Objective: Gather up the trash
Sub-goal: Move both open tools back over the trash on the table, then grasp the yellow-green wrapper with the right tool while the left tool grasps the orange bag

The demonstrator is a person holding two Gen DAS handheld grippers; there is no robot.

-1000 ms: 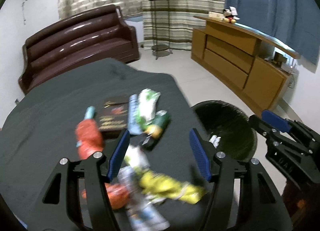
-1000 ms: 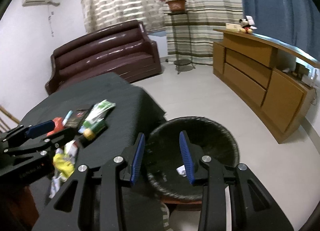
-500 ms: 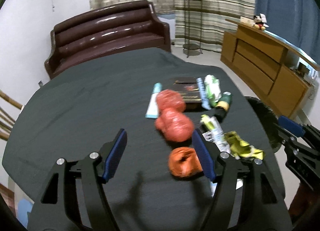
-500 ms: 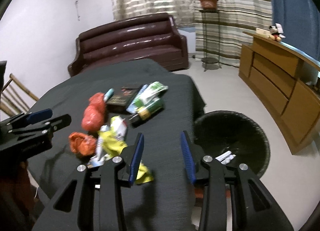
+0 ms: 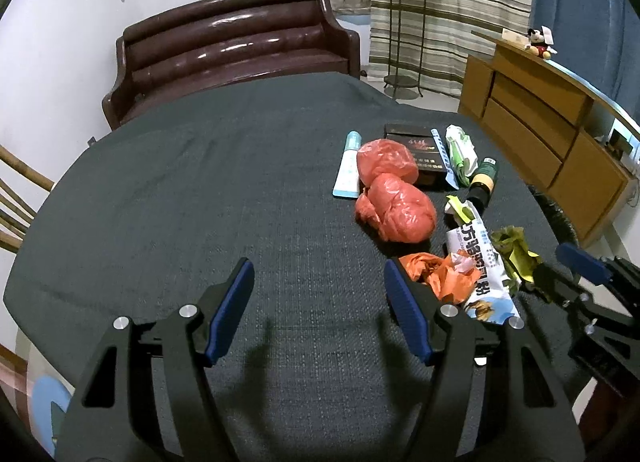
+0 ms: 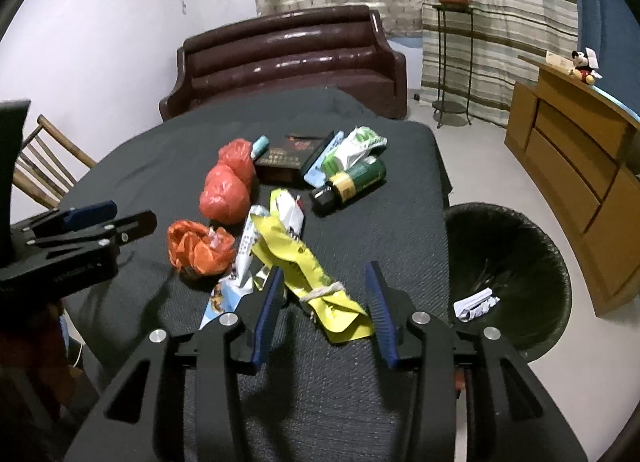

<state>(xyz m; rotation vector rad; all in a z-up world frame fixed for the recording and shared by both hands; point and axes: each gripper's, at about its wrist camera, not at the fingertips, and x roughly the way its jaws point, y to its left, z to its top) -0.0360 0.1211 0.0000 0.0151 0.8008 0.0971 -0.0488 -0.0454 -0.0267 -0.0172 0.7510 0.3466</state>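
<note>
Grippers gape empty: right gripper [image 6: 324,302] straddling yellow wrapper [image 6: 312,274], left gripper [image 5: 318,310] over bare cloth.

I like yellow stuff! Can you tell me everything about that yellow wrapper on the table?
The yellow wrapper is a long, flat, crinkly packet, shiny like plastic or foil, and it looks empty and torn open. It lies slanted on the dark tablecloth, near the table edge beside the black trash bin. Its near end sits between the open fingers of the right claw, which is not squeezing it. Its far end overlaps a white and blue wrapper. Something pale and stringy crosses its lower part.
</note>
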